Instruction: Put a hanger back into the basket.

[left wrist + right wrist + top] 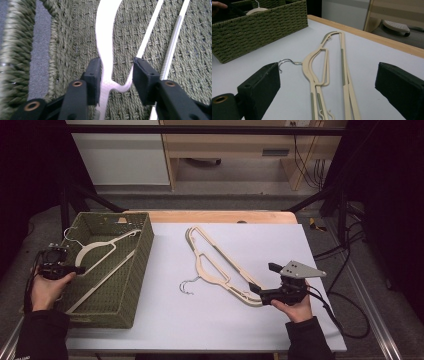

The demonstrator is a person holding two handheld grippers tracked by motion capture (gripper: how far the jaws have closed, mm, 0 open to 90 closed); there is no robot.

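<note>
While lying inside basket [142, 237], hanger [106, 37] between left gripper [117, 72] jaws, parted, one pad touching, other clear. Stacked hangers [325, 72] on table [280, 240], ahead of right gripper [327, 85], jaws spread wide, nothing gripped.

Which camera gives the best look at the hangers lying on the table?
The right gripper view: the hangers on the table lie close ahead, metal hook plain. The high view shows them whole but small. The left gripper view looks into the basket instead.
</note>
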